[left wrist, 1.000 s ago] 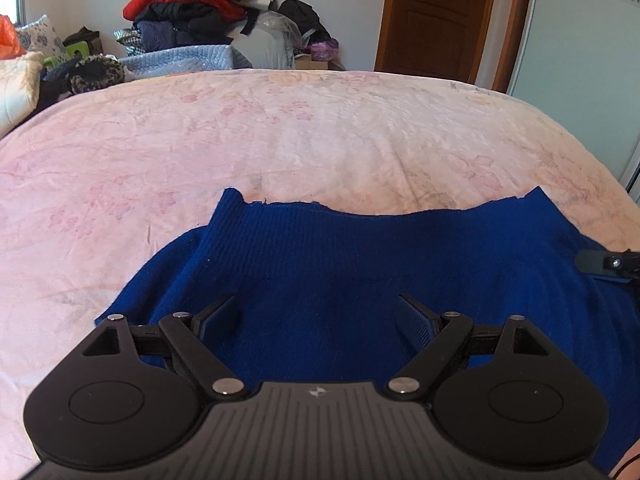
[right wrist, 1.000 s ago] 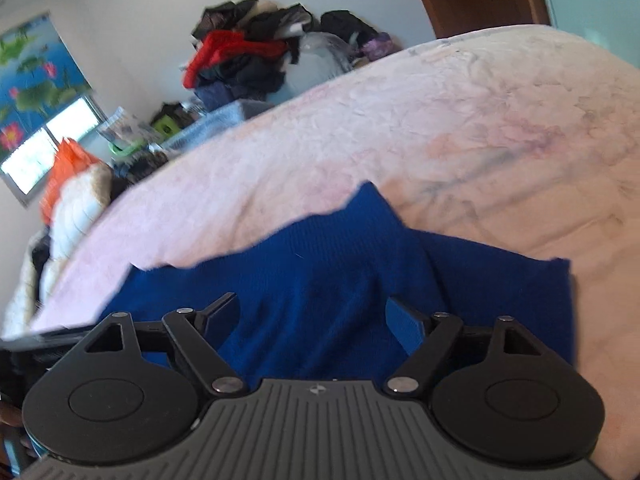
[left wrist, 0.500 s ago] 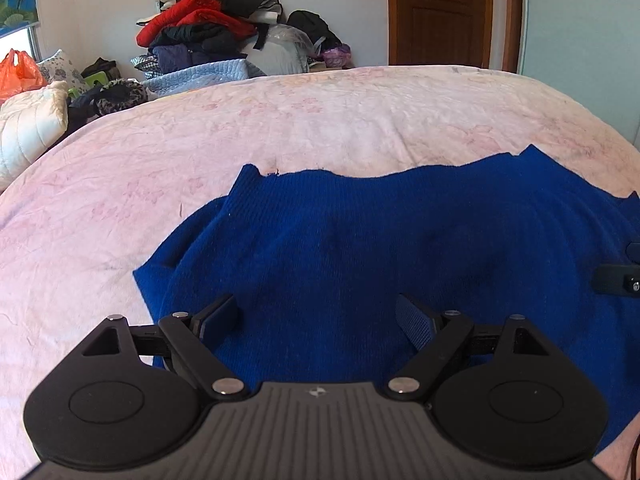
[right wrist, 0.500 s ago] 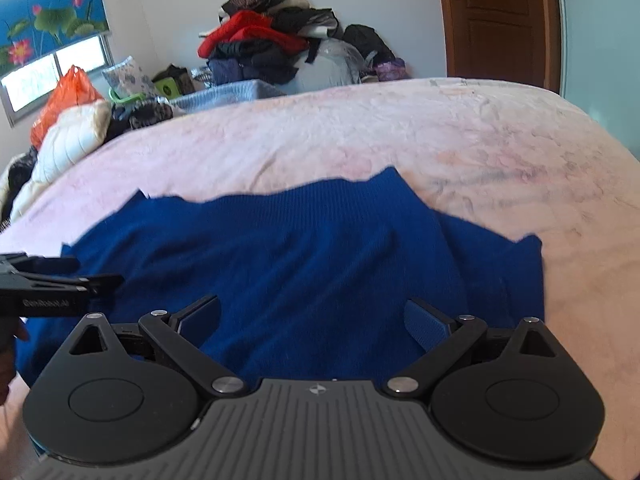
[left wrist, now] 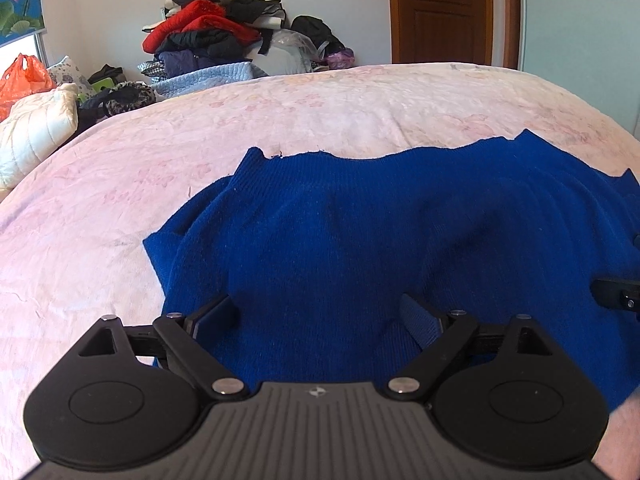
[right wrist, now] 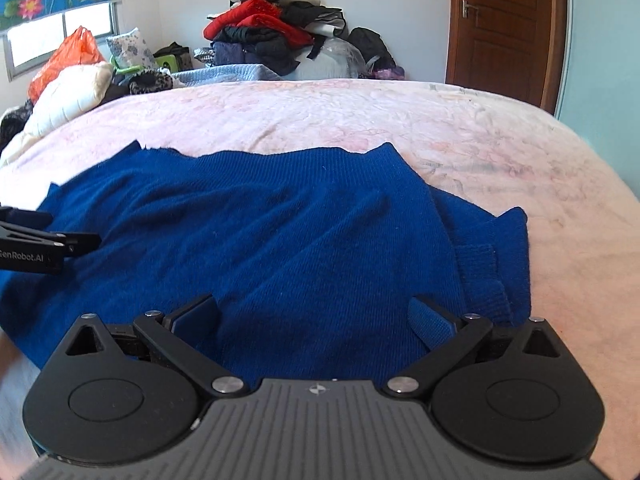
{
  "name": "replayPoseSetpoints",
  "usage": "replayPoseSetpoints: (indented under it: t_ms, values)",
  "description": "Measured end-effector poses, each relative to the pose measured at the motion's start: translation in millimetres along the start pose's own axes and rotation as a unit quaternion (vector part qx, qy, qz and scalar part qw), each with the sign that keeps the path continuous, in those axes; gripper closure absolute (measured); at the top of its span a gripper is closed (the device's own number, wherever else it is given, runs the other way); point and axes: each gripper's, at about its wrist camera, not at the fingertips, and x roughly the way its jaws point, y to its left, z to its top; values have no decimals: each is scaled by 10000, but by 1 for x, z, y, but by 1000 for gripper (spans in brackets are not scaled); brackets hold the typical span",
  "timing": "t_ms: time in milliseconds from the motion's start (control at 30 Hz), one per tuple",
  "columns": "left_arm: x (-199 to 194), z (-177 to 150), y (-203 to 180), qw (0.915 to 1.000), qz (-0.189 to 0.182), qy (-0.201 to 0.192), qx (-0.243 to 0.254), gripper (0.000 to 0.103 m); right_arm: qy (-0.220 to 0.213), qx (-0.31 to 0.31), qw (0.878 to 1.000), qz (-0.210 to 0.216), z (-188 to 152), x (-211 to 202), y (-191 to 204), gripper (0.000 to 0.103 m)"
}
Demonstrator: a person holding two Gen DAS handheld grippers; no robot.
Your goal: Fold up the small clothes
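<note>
Both views have swung since the earlier frames, and more of the blue knit sweater (left wrist: 400, 248) now shows ahead of each claw; the right view, tilted a second ago, is now level. Both claws have just been opening, and nothing is pinched between the pads of either.

That sweater lies spread across the pink floral bedspread (left wrist: 320, 112), directly ahead of and beneath both claws, its far edge ragged and a little uneven. Ahead and to the right of the right claw (right wrist: 316, 320) one sleeve (right wrist: 480, 264) looks already turned in over the body, its ribbed cuff near that claw's right finger. On the other side, left of the left claw (left wrist: 316, 320), a blue flap sticks out past the body. Each claw stands wide, hovering just above the knit; the left claw's tip shows at the left edge of the right view.

I judge this as the pause between folds: the cloth looks released and a new grip is not yet taken. Next would seem to come either tucking in the left side or taking the near hem with both claws and carrying it to the far edge. That calls for pinching all layers evenly so the folded sleeve does not slip.

Beyond the bed, well apart from the claws, sit a clothes pile (left wrist: 216, 36) and a wooden door (left wrist: 444, 8).
</note>
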Motion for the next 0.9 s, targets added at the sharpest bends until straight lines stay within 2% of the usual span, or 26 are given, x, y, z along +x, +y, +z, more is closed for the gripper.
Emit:
replayPoseSetpoints:
  t_ms: [133,233,300,400,533,633,767,833,900]
  values:
    - [-14,-12,5,10000,-7,-37,30,10,129,-124,9998,-32,-2,-4,2,1]
    - [-30,-17,21,9996,-18,-256,-96,9,246,-307,9991,-125,-2,-13,9,1]
    - [-37,-13,42,9989,89,-339,-315,9,91,-410,9991,-85,-2,-23,15,1]
    - [-32,-1,80,9967,30,-248,-772,9,-143,-603,9981,24,5,-38,30,1]
    - [-12,15,124,9886,-491,8,-1426,9,-548,-1179,9915,102,19,-54,65,0]
    - [13,23,149,9777,-1032,313,-1805,9,-605,-1733,9823,370,22,-57,102,1]
    - [45,27,175,9503,-1733,677,-2497,9,-472,-2401,9675,645,12,-51,152,1]
    - [55,29,181,9403,-2069,740,-2599,9,-472,-2832,9559,619,0,-52,177,1]
    - [63,31,181,9340,-2303,795,-2614,9,-462,-3194,9449,558,-11,-52,195,1]
